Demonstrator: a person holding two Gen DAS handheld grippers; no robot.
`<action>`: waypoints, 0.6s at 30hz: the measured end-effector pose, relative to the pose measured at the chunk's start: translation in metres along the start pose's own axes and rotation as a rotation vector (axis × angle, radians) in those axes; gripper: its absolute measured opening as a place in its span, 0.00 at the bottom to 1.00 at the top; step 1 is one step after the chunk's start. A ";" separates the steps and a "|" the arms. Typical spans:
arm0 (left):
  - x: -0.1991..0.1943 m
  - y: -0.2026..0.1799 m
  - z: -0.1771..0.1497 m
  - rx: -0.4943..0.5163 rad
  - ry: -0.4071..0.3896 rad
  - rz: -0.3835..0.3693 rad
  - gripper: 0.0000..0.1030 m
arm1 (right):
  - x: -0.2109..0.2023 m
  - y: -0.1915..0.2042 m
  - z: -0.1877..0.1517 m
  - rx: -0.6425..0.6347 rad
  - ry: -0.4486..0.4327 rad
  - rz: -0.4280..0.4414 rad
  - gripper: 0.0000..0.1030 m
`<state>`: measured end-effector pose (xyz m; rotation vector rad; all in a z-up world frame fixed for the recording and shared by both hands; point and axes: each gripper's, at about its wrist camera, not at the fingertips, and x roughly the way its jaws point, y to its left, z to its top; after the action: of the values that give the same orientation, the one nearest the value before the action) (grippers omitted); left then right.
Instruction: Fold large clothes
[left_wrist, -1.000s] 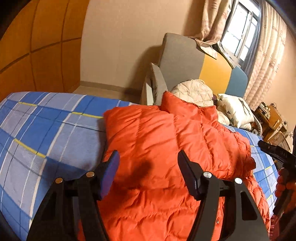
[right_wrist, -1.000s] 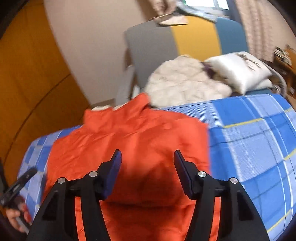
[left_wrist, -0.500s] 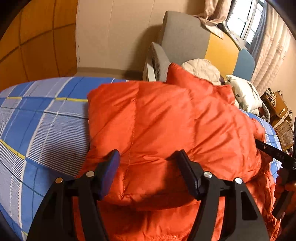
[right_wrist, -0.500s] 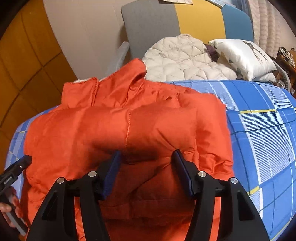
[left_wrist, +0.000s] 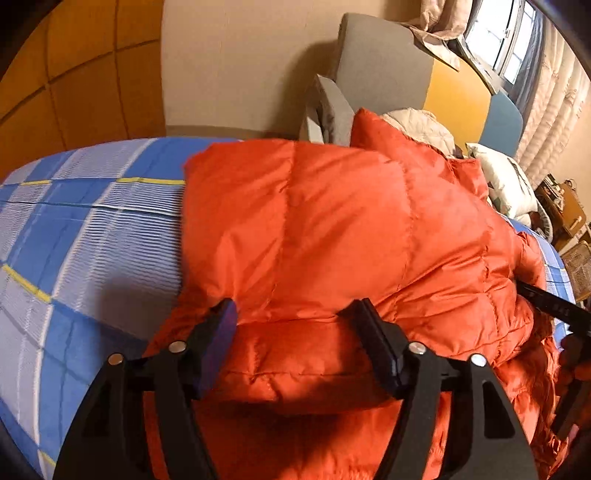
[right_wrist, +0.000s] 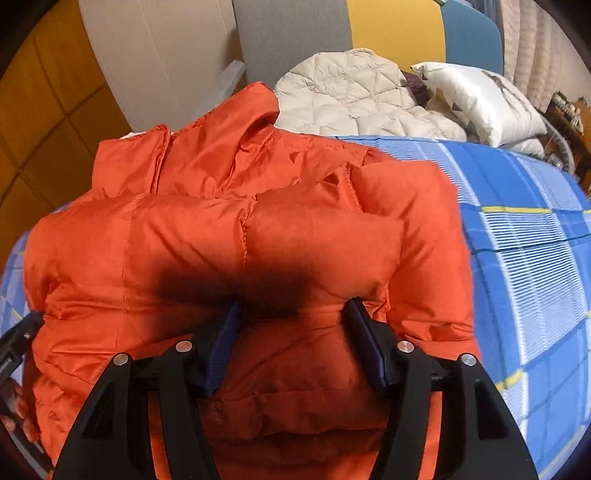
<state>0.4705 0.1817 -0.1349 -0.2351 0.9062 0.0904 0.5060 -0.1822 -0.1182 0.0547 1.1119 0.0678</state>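
An orange puffer jacket (left_wrist: 332, 221) (right_wrist: 184, 240) lies folded over on itself on a blue plaid bed (left_wrist: 92, 240) (right_wrist: 535, 258), collar at the far end. My left gripper (left_wrist: 299, 325) straddles the puffy folded edge on the jacket's left side. Fabric fills the gap between its pads, and the jaws are opening. My right gripper (right_wrist: 293, 321) holds the same edge on the right side, fabric bulging between its pads, jaws also opening. One right finger (left_wrist: 554, 306) shows at the left wrist view's right edge.
Past the bed stands a grey, yellow and blue chair (left_wrist: 388, 74) (right_wrist: 388, 29) piled with a cream quilted jacket (right_wrist: 351, 96) and a white pillow (right_wrist: 480, 99). A curtained window (left_wrist: 509, 48) is at the upper right, and wicker baskets (left_wrist: 580, 266) stand beside the bed.
Both grippers came down with the jacket's lifted part, which now lies flat over the rest. Both pairs of jaws stand slightly wider.
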 end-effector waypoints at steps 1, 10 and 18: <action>-0.006 0.000 -0.004 0.004 -0.006 0.007 0.68 | -0.006 0.000 -0.002 0.000 -0.005 0.004 0.72; -0.060 0.017 -0.053 -0.007 -0.029 0.048 0.71 | -0.063 -0.003 -0.053 -0.010 -0.011 0.052 0.78; -0.119 0.053 -0.109 -0.076 -0.069 0.046 0.71 | -0.118 -0.005 -0.110 -0.066 -0.050 0.066 0.78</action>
<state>0.3040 0.2093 -0.1141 -0.2799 0.8406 0.1748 0.3555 -0.1960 -0.0616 0.0342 1.0569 0.1611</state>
